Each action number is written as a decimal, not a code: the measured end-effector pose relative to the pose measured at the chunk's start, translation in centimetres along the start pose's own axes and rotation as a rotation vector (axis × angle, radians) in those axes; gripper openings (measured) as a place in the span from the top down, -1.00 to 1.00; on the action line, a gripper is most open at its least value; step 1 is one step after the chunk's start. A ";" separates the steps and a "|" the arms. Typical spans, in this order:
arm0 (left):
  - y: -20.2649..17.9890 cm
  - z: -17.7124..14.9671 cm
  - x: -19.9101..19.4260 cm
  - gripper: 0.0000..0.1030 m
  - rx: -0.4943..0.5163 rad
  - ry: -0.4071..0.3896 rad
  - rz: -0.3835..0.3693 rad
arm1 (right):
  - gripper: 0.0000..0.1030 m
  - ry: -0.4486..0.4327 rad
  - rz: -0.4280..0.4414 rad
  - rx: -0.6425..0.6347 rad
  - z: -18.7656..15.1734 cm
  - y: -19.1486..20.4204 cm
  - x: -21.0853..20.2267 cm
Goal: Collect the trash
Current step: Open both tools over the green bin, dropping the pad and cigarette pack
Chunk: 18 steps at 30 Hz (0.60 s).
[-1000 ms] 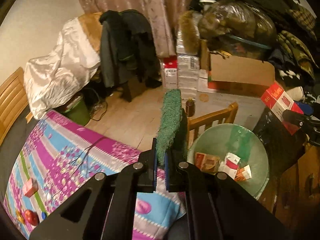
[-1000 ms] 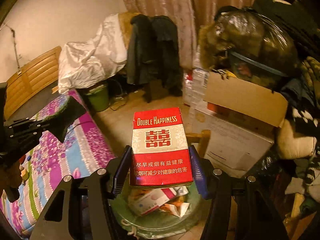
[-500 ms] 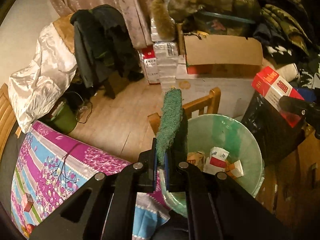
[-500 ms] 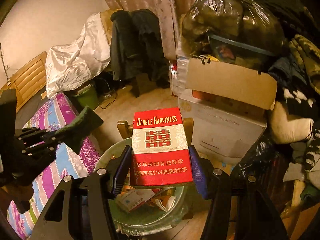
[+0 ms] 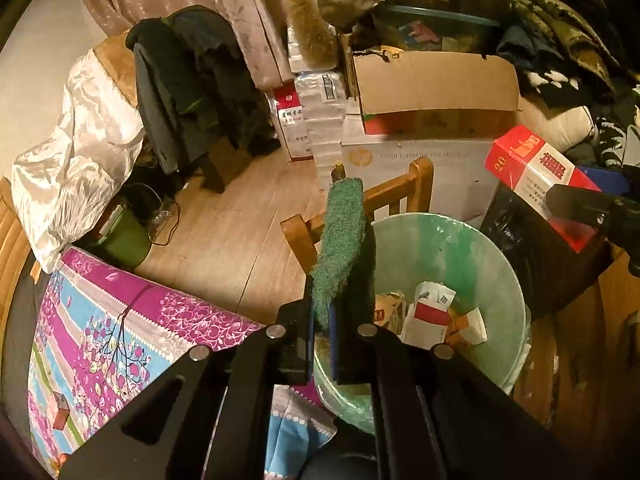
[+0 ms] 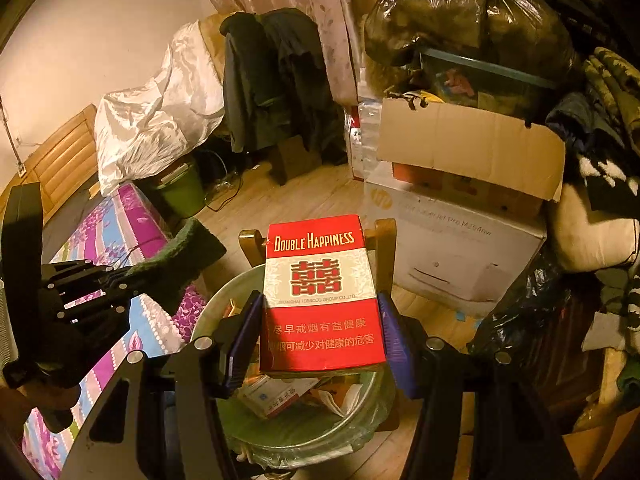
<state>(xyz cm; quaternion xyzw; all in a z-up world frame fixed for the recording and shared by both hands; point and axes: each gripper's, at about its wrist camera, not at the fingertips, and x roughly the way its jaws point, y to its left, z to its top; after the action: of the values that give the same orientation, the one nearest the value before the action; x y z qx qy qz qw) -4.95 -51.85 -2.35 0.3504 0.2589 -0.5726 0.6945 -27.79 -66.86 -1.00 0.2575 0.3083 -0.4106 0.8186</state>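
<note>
Left hand-held gripper (image 5: pixel 322 312): pinched tight on the green scrub pad (image 5: pixel 342 240), right at the near rim of the bin (image 5: pixel 516 300).
Pad risk: let go now, it may hit the rim and land on the bed (image 5: pixel 120 320).
Right hand-held gripper (image 6: pixel 320 332): holding the red cigarette box (image 6: pixel 322 292) over the bin, I think.
Box risk: wide box may tip out.

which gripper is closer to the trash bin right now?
Hard to call, both are about at it. The left gripper, shut on the green scrubber, is over the trash bin near its rim; the right gripper holds the cigarette box above it.
</note>
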 end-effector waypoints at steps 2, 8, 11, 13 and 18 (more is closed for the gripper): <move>0.0 -0.1 0.1 0.92 0.000 0.002 -0.001 | -0.13 0.005 0.012 0.005 0.0 0.0 0.2; -0.3 -0.1 0.5 0.92 0.009 0.005 -0.006 | -0.13 0.015 0.050 0.024 -0.1 0.2 0.8; -0.3 -0.1 0.7 0.92 0.009 0.010 -0.009 | -0.13 0.020 0.080 0.041 0.0 0.0 1.0; -0.3 -0.1 0.8 0.92 0.006 0.013 -0.012 | -0.14 0.017 0.096 0.048 0.0 -0.2 1.0; 0.0 0.2 1.1 0.84 -0.024 0.025 -0.114 | -0.60 0.019 0.101 0.063 -0.5 -0.7 1.8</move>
<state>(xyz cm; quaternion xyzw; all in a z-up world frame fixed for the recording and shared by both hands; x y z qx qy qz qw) -4.72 -52.71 -3.07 0.3340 0.2940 -0.6038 0.6614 -27.72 -67.77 -2.75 0.3023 0.2897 -0.3759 0.8267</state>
